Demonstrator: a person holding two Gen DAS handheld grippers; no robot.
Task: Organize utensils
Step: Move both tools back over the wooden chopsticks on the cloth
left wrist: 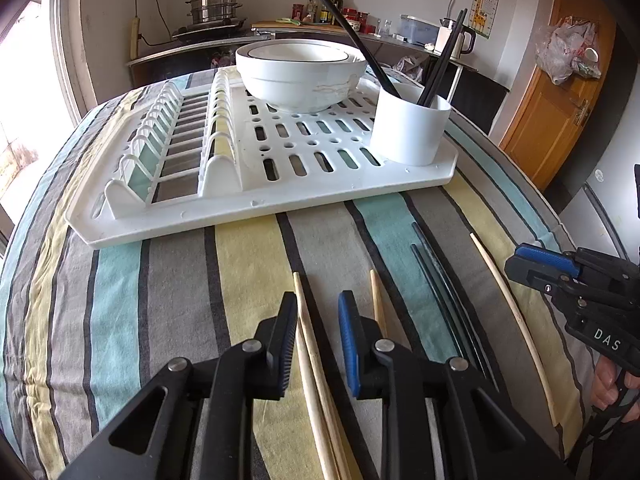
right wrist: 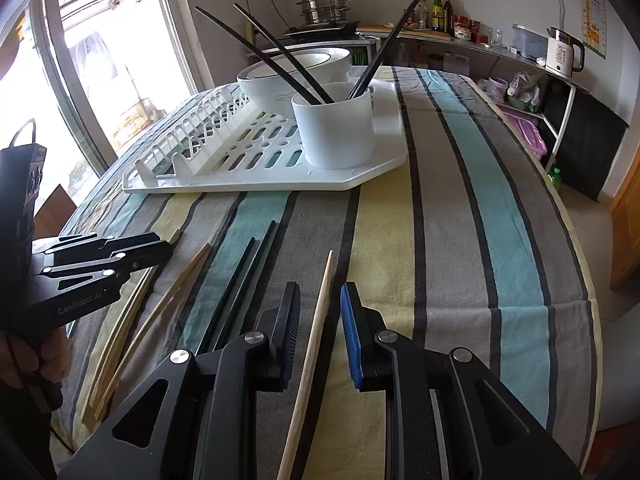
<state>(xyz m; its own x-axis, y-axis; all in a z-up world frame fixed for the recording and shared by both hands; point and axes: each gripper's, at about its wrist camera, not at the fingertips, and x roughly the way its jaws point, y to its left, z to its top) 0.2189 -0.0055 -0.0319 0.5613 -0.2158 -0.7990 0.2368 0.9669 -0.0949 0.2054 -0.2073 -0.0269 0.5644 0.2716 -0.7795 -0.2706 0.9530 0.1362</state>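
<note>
While both grippers hover spread near the counter's front edge, the right gripper (right wrist: 320, 334) straddles a lone wooden chopstick (right wrist: 318, 320), long axis parallel to its fingers; the left gripper (left wrist: 318, 340) brackets a wooden pair (left wrist: 310, 344). Holder cup (right wrist: 336, 128) stands well beyond.

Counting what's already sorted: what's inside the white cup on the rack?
Black chopsticks stand in the white cup, leaning out both sides. Its wall hides their lower ends and anything else inside.

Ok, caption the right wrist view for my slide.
Open right claw straddles a wooden chopstick before the white utensil cup.
</note>
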